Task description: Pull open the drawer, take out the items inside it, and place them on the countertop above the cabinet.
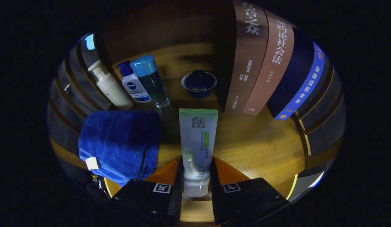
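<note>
A pale green and white tube (197, 142) stands cap-down between my fingers, over the wooden countertop (261, 148). My gripper (197, 171) is shut on the tube near its translucent cap, with both black pads pressing its sides. The tube's flat sealed end points away from me, toward a small dark blue lidded bowl (199, 82) farther back. I cannot tell whether the cap touches the wood.
A folded blue towel (119, 142) lies just left of the tube. Behind it stand a white pump bottle (108, 85), a white bottle with a blue cap (132, 83) and a clear bottle (151, 82). Three books (271, 66) lean at the right.
</note>
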`<control>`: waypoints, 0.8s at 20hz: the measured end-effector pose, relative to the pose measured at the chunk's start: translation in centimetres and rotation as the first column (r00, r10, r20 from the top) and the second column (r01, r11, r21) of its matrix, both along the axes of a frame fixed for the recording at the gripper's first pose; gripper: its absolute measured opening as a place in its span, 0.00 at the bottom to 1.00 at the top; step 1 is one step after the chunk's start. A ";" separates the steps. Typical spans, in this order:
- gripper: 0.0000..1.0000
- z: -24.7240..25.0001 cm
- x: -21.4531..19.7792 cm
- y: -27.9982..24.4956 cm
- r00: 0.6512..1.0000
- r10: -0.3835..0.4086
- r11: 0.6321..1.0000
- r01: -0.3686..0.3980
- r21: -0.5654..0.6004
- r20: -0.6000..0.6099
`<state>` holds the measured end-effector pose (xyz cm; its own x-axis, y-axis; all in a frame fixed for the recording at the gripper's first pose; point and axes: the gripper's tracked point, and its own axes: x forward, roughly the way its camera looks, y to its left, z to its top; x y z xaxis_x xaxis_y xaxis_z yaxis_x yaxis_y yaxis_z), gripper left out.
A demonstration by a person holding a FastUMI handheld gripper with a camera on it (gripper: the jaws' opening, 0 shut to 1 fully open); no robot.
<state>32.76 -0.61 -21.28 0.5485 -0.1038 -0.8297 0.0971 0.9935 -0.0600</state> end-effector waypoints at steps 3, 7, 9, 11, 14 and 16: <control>0.48 0.0 0.2 0.1 1.000 -0.009 1.000 0.009 0.013 0.011; 0.88 1.4 0.1 0.4 0.998 0.005 1.000 -0.005 0.001 0.065; 1.00 2.2 -0.3 0.6 0.996 0.020 1.000 -0.018 -0.018 0.085; 1.00 3.0 -1.0 0.9 0.993 0.030 0.999 -0.027 -0.029 0.114; 1.00 4.5 -2.8 1.4 0.985 0.030 0.999 -0.027 -0.021 0.168; 1.00 5.8 -4.6 1.7 0.974 0.036 0.999 -0.034 -0.014 0.222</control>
